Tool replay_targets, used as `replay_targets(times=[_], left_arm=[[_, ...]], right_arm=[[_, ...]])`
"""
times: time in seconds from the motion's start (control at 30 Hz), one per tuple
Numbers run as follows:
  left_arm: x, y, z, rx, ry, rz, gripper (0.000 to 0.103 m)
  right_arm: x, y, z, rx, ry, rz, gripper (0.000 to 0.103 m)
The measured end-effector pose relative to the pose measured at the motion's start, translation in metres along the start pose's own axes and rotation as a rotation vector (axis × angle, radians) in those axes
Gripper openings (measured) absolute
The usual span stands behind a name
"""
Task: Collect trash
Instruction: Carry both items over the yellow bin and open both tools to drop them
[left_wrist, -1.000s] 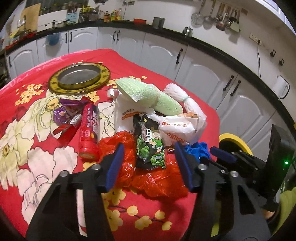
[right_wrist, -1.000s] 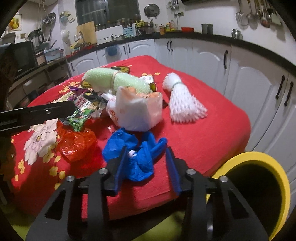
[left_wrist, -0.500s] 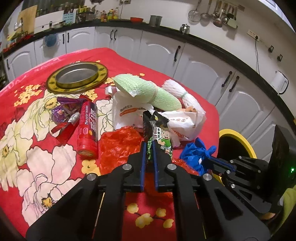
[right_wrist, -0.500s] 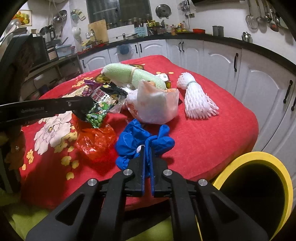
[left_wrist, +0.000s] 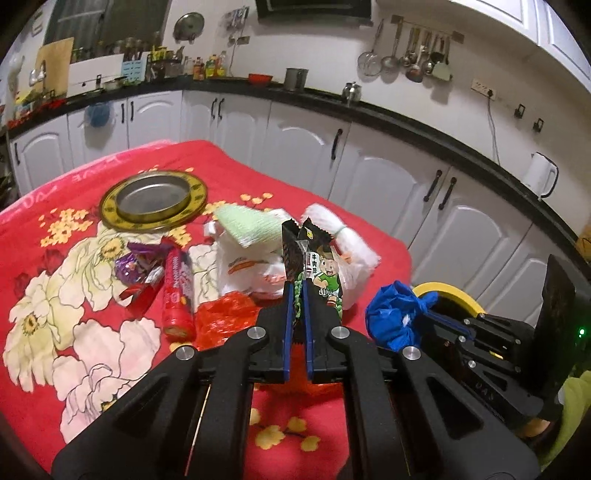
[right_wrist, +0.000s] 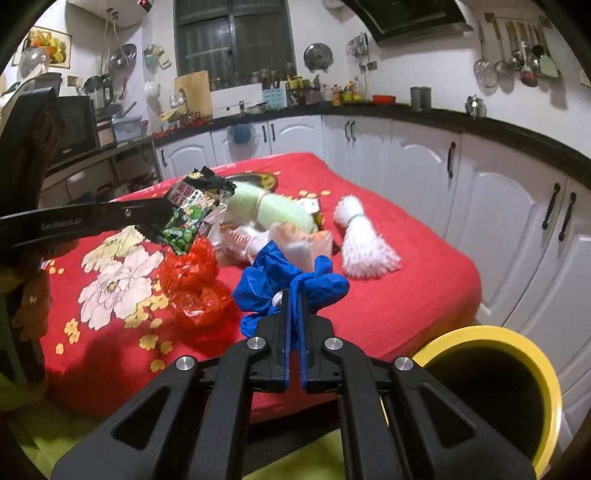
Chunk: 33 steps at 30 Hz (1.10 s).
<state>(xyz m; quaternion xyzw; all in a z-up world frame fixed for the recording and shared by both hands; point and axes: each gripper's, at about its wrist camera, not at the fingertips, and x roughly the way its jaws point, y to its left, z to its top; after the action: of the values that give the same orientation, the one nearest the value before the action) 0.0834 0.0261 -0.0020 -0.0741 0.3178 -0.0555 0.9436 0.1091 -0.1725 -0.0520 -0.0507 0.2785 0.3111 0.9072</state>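
1. With both tongs closed tight, I hold one piece of trash in each: my left gripper (left_wrist: 298, 291) pinches a black-and-green snack packet (left_wrist: 314, 266), which stands upright above the red flowered tablecloth (left_wrist: 74, 295).
2. My right gripper (right_wrist: 293, 295) is clamped on a crumpled blue glove (right_wrist: 280, 280), lifted clear of the cloth near the table's edge.
3. A yellow-rimmed bin (right_wrist: 495, 384) stands on the floor just beside that edge, below and to the right of the glove.
4. On the cloth lie a crumpled red plastic bag (right_wrist: 192, 284), a white plastic bag (left_wrist: 251, 269), a green foam sleeve (right_wrist: 273, 210), a white foam net (right_wrist: 362, 240) and a red tube (left_wrist: 179, 291).
5. A round metal tray (left_wrist: 153, 199) sits farther back.
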Motion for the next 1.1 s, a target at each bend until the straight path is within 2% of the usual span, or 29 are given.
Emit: replay_targets(times=[0.23, 0.67, 1.1], left_arm=[[0.003, -0.025, 0.000, 0.046, 0.005, -0.039, 0.002], [0.019, -0.080, 0.002, 0.122, 0.017, -0.142, 0.002], [0.043, -0.127, -0.012, 0.191, 0.067, -0.235, 0.002]], right_arm=[[-0.026, -0.020, 0.003, 0.044, -0.040, -0.070, 0.003], [-0.068, -0.081, -0.007, 0.167, -0.068, -0.236, 0.003], [-0.097, -0.116, -0.014, 0.231, -0.078, -0.325, 0.003]])
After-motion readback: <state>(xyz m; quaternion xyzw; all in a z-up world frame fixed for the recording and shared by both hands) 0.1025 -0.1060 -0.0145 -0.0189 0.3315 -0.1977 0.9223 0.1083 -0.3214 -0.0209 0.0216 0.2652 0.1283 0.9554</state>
